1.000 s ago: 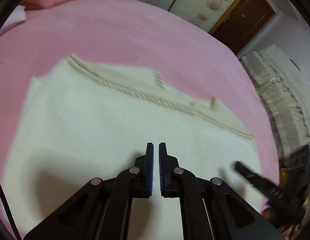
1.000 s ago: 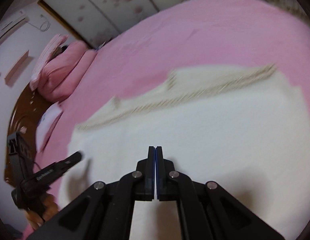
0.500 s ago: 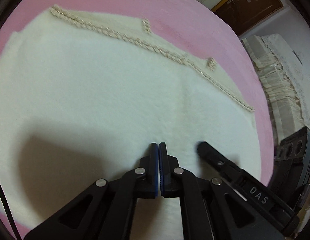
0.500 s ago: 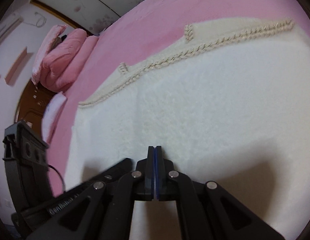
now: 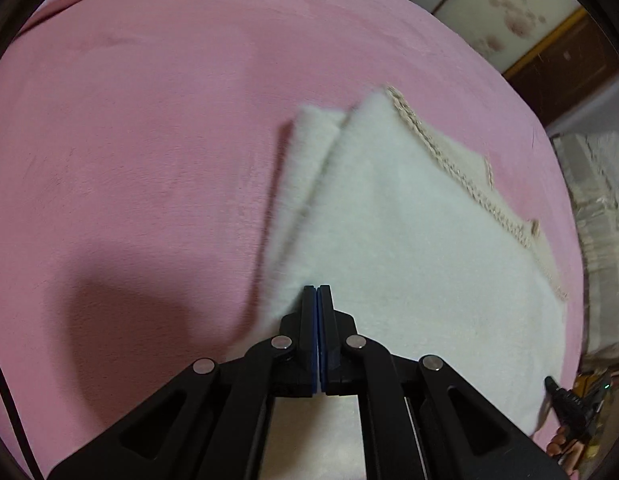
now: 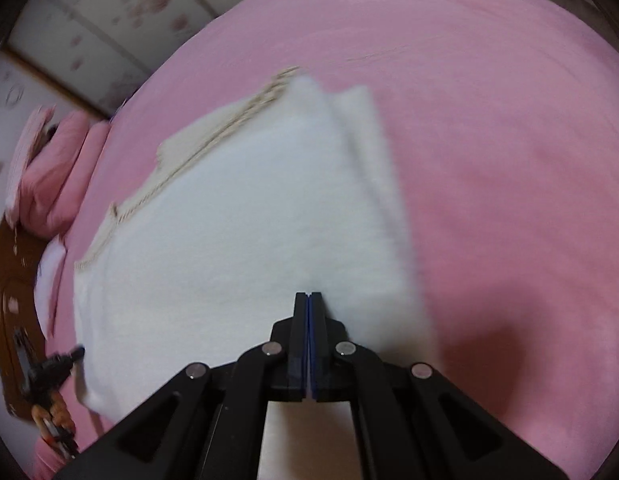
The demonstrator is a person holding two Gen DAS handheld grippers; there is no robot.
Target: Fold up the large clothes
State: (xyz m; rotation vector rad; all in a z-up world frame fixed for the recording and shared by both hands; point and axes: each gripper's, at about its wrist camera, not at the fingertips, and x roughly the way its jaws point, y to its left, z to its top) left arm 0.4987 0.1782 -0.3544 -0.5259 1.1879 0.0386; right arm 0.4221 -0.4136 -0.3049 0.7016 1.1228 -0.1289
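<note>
A white fluffy garment (image 5: 409, 240) with a beige braided trim (image 5: 449, 168) lies folded on the pink bed. A lower layer sticks out along its left edge (image 5: 305, 160). My left gripper (image 5: 317, 289) is shut and empty over the garment's near left edge. In the right wrist view the same garment (image 6: 237, 224) lies flat, its trim (image 6: 181, 168) at the far left. My right gripper (image 6: 308, 294) is shut and empty over the garment's near right part. Each gripper shows at the edge of the other's view: the right (image 5: 569, 400), the left (image 6: 57, 364).
The pink bedspread (image 5: 149, 140) spreads wide around the garment. Pink pillows (image 6: 49, 168) and a wooden headboard (image 6: 5, 280) are at one end. A beige cloth-covered thing (image 5: 601, 220) and a floral wardrobe (image 5: 501, 12) stand beyond the bed.
Both grippers have drawn apart toward opposite side edges of the garment, and the views have swung outward. The left gripper, slightly apart a second ago, is shut. The garment has not moved.
</note>
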